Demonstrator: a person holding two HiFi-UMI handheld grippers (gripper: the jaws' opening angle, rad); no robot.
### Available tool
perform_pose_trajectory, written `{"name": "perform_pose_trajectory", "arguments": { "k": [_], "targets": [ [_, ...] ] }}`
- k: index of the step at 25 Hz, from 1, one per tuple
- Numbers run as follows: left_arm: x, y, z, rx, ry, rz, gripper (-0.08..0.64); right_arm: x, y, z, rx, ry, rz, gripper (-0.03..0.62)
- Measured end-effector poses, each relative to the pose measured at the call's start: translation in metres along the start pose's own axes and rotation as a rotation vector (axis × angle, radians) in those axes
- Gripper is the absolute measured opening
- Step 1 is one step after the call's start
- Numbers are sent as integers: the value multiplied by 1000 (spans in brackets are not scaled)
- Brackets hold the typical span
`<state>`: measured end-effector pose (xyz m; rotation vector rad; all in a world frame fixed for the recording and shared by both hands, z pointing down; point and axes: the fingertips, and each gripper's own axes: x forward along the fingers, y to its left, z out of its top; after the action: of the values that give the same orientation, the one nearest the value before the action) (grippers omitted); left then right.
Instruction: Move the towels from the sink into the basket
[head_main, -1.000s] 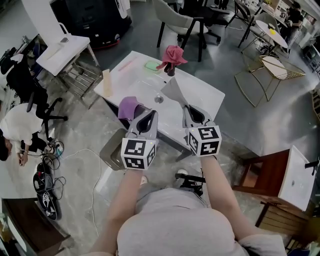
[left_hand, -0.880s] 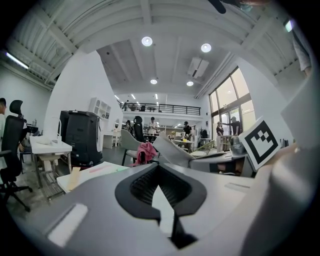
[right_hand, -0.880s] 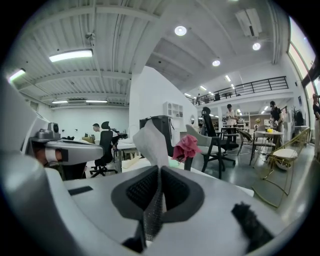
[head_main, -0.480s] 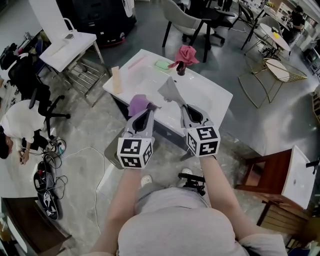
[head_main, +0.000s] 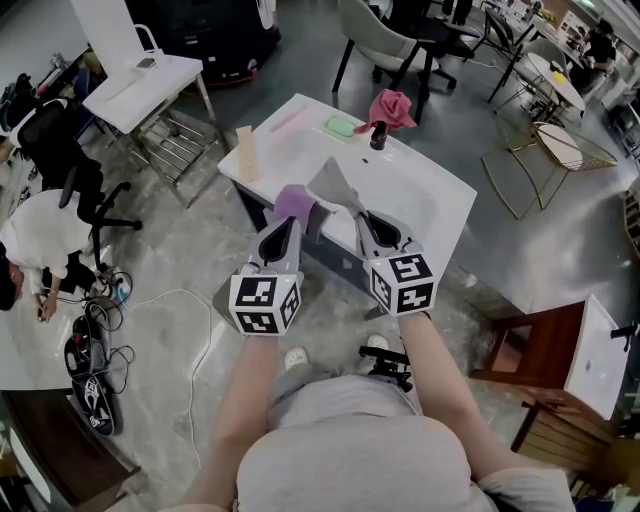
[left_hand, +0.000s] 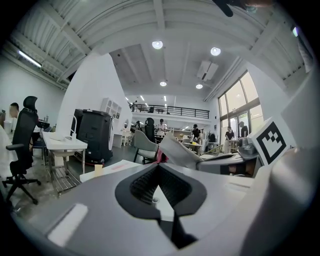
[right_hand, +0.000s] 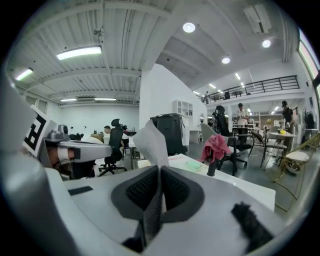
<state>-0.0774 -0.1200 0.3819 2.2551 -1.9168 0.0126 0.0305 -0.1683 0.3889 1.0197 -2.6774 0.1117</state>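
The left hand-held gripper (head_main: 287, 226) is clenched, and the purple towel (head_main: 293, 202) bunches right at its tips, so I take it to be gripped there. The left gripper view shows only the jaws pressed together. The right hand-held gripper (head_main: 358, 216) is clamped on the grey towel (head_main: 333, 186), and its own view shows the cloth running down between the pads and standing up in a peak above them.

Both towels hang clear of the sink (head_main: 400, 190), over the front edge of the white worktop (head_main: 455, 215). A pink towel (head_main: 392, 108) is draped on the tap at the back. I cannot pick out the basket for sure; it may be low down near the person's left side.

To do this carry well, I would keep both grips tight until each towel is right over the basket. The loose ends should be lifted enough to clear the worktop edge, then let go one at a time.

Both forearms reach forward side by side. The hand-held grippers lie nearly level, tips angled a little inward toward each other, marker cubes nearest the body.
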Motion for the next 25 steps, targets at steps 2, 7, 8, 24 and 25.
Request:
{"name": "perform_pose_trajectory", "arguments": {
  "k": [2, 7, 8, 24, 25],
  "targets": [
    [-4, 10, -1, -6, -1, 12, 5, 6, 8, 0, -1, 5, 12, 28],
    [-15, 36, -4, -16, 0, 46, 5, 20, 29, 1, -17, 16, 43, 28],
    [-18, 42, -4, -18, 1, 54, 5, 23, 33, 1, -21, 18, 51, 28],
    [-62, 113, -24, -40, 37, 139, 5, 72, 120, -4, -49, 52, 181, 28],
    [-64, 116, -26, -40, 42, 138, 5, 74, 125, -6, -50, 55, 186, 28]
  ]
}}
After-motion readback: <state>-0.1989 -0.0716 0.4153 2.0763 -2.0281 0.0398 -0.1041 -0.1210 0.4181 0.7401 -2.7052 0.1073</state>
